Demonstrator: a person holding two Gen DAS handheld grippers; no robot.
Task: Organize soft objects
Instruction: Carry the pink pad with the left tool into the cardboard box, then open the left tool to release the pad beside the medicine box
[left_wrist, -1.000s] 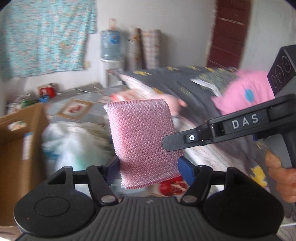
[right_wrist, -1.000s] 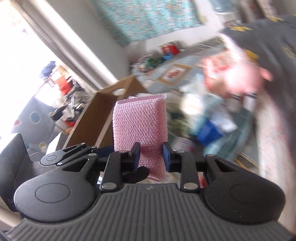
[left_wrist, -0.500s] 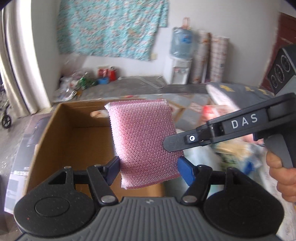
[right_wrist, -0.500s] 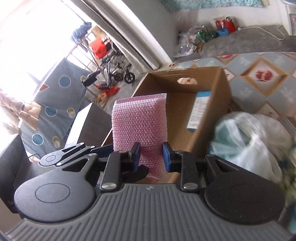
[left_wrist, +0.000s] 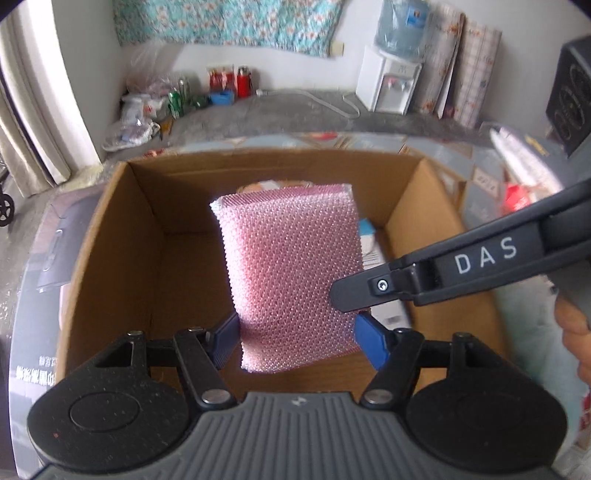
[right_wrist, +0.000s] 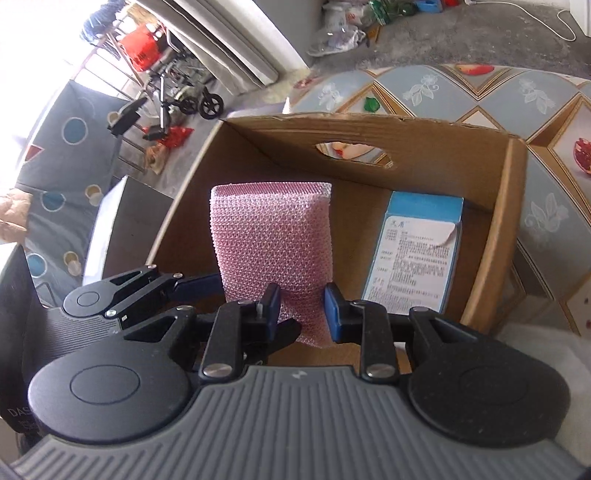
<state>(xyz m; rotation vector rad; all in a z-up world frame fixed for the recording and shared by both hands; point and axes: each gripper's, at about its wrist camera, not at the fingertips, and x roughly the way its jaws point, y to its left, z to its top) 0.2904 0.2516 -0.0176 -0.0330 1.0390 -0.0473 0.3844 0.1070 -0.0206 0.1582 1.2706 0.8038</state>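
A pink mesh sponge (left_wrist: 291, 273) stands upright over an open cardboard box (left_wrist: 122, 236). My left gripper (left_wrist: 297, 338) has its blue pads against the sponge's two side edges. My right gripper (right_wrist: 301, 308) pinches the sponge (right_wrist: 271, 243) across its flat faces; one of its fingers (left_wrist: 373, 286) crosses in from the right in the left wrist view. The left gripper (right_wrist: 192, 284) also shows at the sponge's left edge in the right wrist view. The box (right_wrist: 495, 236) holds a blue and white carton (right_wrist: 417, 251) against its right wall.
The box stands on a tiled floor mat (right_wrist: 480, 88). A water dispenser (left_wrist: 391, 70), cans and bags (left_wrist: 177, 99) line the far wall. A dark flat box (right_wrist: 125, 218) lies left of the cardboard box. A wheelchair (right_wrist: 177, 96) stands by the doorway.
Both grippers have swung left with the sponge, from over the bedding to above the open cardboard box. The grip on the sponge is unchanged.
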